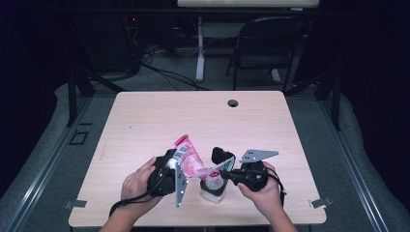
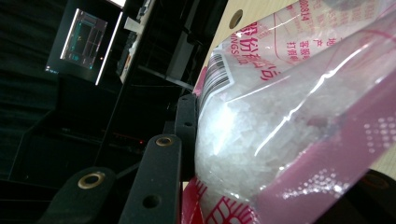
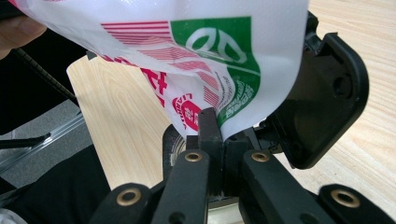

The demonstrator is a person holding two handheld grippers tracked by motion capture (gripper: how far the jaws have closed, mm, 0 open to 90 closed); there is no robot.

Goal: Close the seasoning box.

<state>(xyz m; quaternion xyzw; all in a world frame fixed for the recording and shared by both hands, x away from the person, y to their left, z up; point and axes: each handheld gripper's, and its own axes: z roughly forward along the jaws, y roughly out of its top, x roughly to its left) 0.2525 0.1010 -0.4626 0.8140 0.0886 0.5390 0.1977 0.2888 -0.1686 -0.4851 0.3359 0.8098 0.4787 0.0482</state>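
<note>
A pink and white plastic bag (image 1: 189, 158) of white crystals hangs tilted above the table's front middle. My left gripper (image 1: 172, 163) is shut on its upper part; in the left gripper view the bag (image 2: 280, 116) bulges against one black finger (image 2: 159, 179). My right gripper (image 1: 227, 172) is shut on the bag's lower edge (image 3: 210, 51), its jaws (image 3: 217, 135) pinching the printed film. Just below stands a small clear container (image 1: 212, 189) with its black flip lid (image 1: 221, 155) raised; in the right gripper view that lid (image 3: 327, 93) shows behind the bag.
The wooden table (image 1: 193, 116) has a round cable hole (image 1: 233, 103) near its far edge. A black folding chair (image 1: 270, 43) and cables stand on the floor beyond. Both hands sit close to the table's front edge.
</note>
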